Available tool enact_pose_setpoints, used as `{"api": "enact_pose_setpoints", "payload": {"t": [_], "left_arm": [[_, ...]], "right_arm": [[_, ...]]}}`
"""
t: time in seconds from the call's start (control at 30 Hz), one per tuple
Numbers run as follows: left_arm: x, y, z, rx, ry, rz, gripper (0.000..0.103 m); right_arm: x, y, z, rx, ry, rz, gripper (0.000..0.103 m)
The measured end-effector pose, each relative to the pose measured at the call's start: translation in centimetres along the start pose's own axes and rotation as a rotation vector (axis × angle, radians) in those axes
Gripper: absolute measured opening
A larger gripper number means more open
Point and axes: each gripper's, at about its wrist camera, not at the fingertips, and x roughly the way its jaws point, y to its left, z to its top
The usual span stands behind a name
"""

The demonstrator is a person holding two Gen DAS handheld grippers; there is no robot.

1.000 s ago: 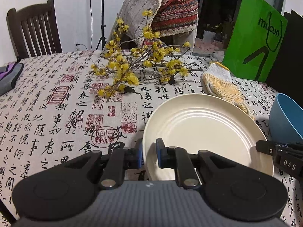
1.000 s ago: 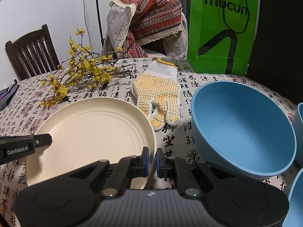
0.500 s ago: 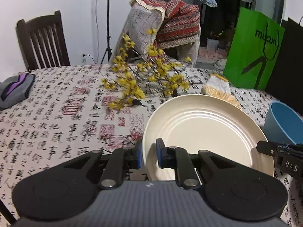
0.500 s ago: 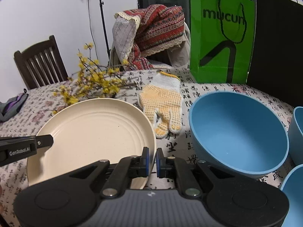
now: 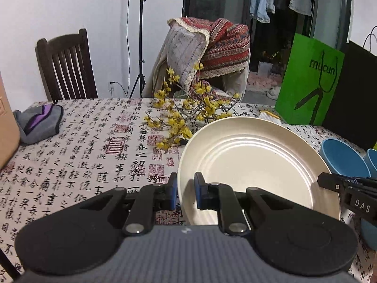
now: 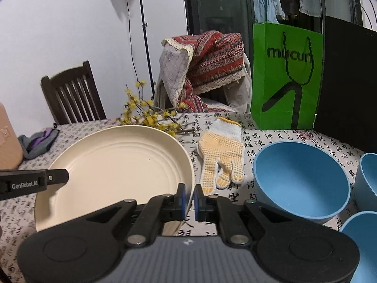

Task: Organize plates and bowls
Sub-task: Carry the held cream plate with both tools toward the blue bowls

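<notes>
A cream ribbed plate (image 5: pixel 254 162) hangs above the table, tilted up at its far edge. My left gripper (image 5: pixel 185 189) is shut on its near left rim, and my right gripper (image 6: pixel 189 200) is shut on its near right rim (image 6: pixel 188 179). The plate (image 6: pixel 117 167) fills the left half of the right wrist view. A large blue bowl (image 6: pixel 301 184) sits on the table to the right of the plate, with two more blue bowls (image 6: pixel 367 176) (image 6: pixel 362 243) at the right edge. The large bowl (image 5: pixel 341 158) shows beyond the plate in the left wrist view.
A yellow-dotted work glove (image 6: pixel 221 158) lies between plate and bowl. Yellow flowering branches (image 5: pixel 186 115) lie behind the plate. A green paper bag (image 6: pixel 285 77) and a black bag stand at the back right. A grey-purple pouch (image 5: pixel 37 122) and a cardboard box (image 5: pixel 7 127) are at the left.
Both grippers have lifted the plate off the table; it now hangs higher and tilted, hiding part of the glove and branches in the left wrist view.
</notes>
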Motion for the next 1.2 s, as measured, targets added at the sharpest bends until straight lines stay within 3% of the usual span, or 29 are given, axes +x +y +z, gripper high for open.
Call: {"api": "enact_pose_setpoints", "payload": {"t": [0.37, 1.2], "left_arm": [[-4.4, 0.6, -1.0, -0.014, -0.059, 0.03, 0.014], [-10.1, 2.8, -3.3, -0.072, -0.116, 0.007, 0.013]], "right_arm": [[-3.3, 1.2, -0.9, 0.025, -0.02, 0.038, 0.007], [-8.6, 2.9, -2.8, 0.048, -0.1, 0.088, 0.006]]}}
